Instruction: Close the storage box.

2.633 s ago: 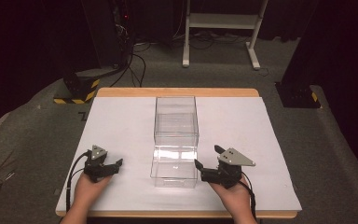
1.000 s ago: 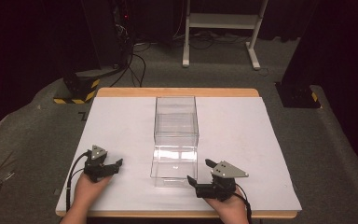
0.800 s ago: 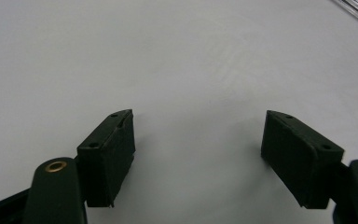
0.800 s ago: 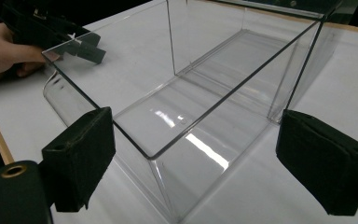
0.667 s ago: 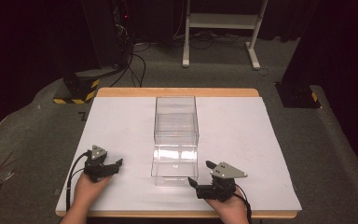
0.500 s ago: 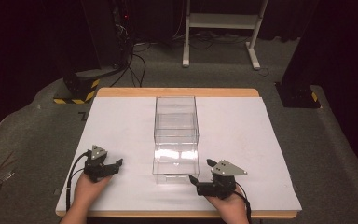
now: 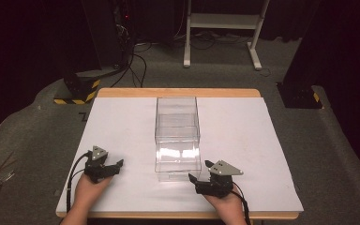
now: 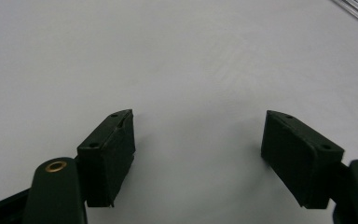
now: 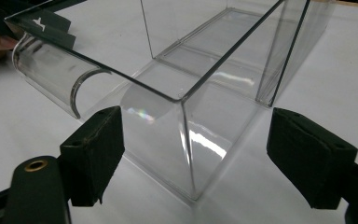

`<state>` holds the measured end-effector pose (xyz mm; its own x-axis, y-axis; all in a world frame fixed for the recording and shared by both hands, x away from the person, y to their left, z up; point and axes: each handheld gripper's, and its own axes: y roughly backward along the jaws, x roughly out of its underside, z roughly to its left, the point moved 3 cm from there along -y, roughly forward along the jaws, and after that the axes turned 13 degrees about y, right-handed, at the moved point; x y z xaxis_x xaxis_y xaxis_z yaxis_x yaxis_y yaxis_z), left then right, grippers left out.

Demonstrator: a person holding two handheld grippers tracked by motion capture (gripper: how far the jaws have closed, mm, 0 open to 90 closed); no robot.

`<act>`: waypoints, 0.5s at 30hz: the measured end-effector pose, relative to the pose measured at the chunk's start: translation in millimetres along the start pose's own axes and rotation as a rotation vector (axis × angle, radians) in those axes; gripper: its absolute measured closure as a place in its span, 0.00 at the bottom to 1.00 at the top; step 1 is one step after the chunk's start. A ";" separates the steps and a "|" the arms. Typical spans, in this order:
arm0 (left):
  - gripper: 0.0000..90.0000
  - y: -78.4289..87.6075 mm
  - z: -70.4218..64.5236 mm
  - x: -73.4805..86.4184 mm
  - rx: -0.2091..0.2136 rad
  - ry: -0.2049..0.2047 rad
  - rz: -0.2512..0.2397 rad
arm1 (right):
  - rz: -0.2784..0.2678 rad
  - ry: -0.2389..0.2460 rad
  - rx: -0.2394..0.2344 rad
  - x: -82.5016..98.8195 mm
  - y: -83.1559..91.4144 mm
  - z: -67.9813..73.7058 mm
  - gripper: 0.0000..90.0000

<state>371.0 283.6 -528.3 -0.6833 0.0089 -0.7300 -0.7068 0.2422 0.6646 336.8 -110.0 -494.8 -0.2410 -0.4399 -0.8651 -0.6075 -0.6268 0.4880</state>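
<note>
Step in hand, as I judge it: the approach to the clear box (image 7: 177,136), no grasp made yet. The box stands upright and empty in the middle of the white-covered counter (image 7: 262,140), long side running near to far.

Right gripper (image 7: 201,177): near the counter's near edge, just right of the box's near-right corner, pointing left toward it. Jaws spread wide, nothing between the pads. In the right gripper view that corner (image 9: 186,144) sits between the two jaws but farther out than the pads, not touching either. A curved clear lip (image 9: 51,74) runs along the box's near end, low down.

Left gripper (image 7: 115,165): well apart from the box, off to its near left, resting low over bare counter. Jaws open and empty; the left gripper view shows plain white surface (image 8: 182,60) between them.

Next move, by my reading: slide the right gripper forward so one pad goes inside the wall and one outside, then close. Thin slick wall; a square bite matters, or it may slip.
</note>
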 end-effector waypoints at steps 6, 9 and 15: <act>0.29 0.1 0.2 -0.1 0.000 -0.002 0.002 | -0.005 -0.002 0.013 -1.1 -5.9 -0.9 0.24; 0.29 0.1 0.2 -0.1 0.000 -0.002 0.002 | -0.011 0.014 0.019 -1.9 -9.3 -0.6 0.24; 0.29 0.1 0.2 -0.1 0.000 -0.001 0.002 | -0.009 0.029 0.026 -4.2 -15.9 2.5 0.25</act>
<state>371.1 283.7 -528.2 -0.6844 0.0106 -0.7291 -0.7056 0.2424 0.6658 345.6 -96.6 -499.3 -0.2133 -0.4529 -0.8657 -0.6294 -0.6140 0.4763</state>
